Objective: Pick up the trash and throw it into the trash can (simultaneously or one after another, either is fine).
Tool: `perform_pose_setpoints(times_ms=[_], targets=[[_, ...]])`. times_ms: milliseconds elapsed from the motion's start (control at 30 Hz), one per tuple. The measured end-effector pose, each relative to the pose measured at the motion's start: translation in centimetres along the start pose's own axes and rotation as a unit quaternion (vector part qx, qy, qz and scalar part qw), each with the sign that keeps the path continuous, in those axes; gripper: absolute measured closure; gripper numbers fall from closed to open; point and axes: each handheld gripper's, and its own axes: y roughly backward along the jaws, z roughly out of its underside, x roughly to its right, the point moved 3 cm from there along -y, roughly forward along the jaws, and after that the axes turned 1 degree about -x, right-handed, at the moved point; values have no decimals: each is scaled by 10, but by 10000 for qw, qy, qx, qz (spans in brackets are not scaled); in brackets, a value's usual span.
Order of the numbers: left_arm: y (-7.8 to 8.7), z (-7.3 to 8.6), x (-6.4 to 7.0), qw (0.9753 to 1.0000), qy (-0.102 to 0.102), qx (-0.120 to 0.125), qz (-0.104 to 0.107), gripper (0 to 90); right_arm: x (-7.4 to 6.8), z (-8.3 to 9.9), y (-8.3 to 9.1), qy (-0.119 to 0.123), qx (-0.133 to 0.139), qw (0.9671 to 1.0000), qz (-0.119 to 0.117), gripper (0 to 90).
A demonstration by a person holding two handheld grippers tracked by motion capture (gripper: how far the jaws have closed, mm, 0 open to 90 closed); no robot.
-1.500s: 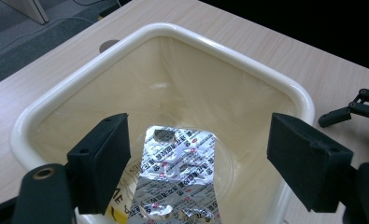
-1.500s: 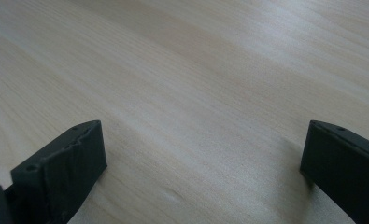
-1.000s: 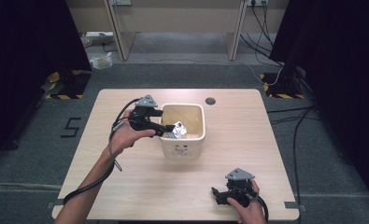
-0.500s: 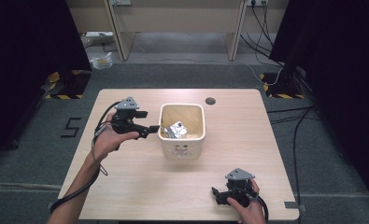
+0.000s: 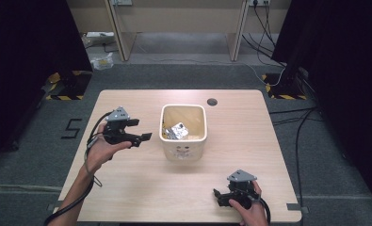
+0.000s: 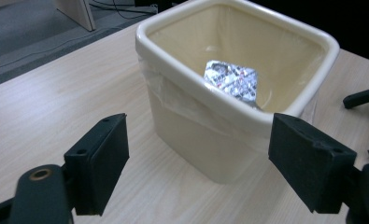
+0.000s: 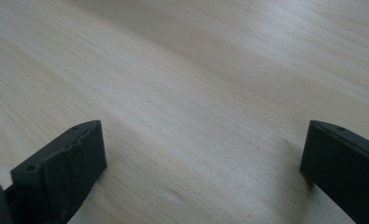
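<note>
A cream-coloured square plastic bin (image 5: 183, 133), lined with a thin clear bag whose edge folds over the rim, stands near the middle of a pale wood-grain table (image 5: 127, 188), with a crumpled silver foil wrapper (image 5: 178, 131) lying inside it toward the bottom. The person's left gripper (image 5: 141, 134) hangs just beside the bin's left wall, raised off the tabletop and aimed at it, its jaws spread wide and empty; in the left gripper view the bin (image 6: 233, 93) sits framed between the two black pads (image 6: 100, 163) with the wrapper (image 6: 231, 79) plainly visible past the rim. That open, unloaded stance close to the container suggests the wrapper is the item being disposed of and is already where it belongs, so nothing needs to be gripped on that side. The right gripper (image 5: 220, 197) rests low at the near right corner of the table, well apart from the bin, held in the person's right hand (image 5: 249, 212); the right gripper view shows its jaws standing wide over bare wood (image 7: 187, 93) with nothing between them, a parked position that appears to keep it out of the working area. A small dark round grommet (image 5: 212, 101) marks the table's far edge behind the bin.
</note>
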Motion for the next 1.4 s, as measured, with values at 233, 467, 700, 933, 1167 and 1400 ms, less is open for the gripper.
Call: perform_pose_setpoints(times_ms=[233,467,700,933,1167,1400], targets=[[0,23,3,9999,14,40,-134,196,0,0,0,-2,4,10000,4,3],[-6,47,11,9997,-62,28,-246,196,0,0,0,-1,4,10000,4,3],[-15,66,16,9997,-51,16,-247,197,0,0,0,1,1,10000,0,3],[-28,90,17,9996,-41,-204,-170,195,0,0,0,-1,5,10000,4,3],[-37,107,15,9988,-24,-446,-179,195,0,0,0,0,0,10000,-1,3],[-45,122,13,9980,96,-602,-148,195,0,0,0,1,0,10000,1,3]])
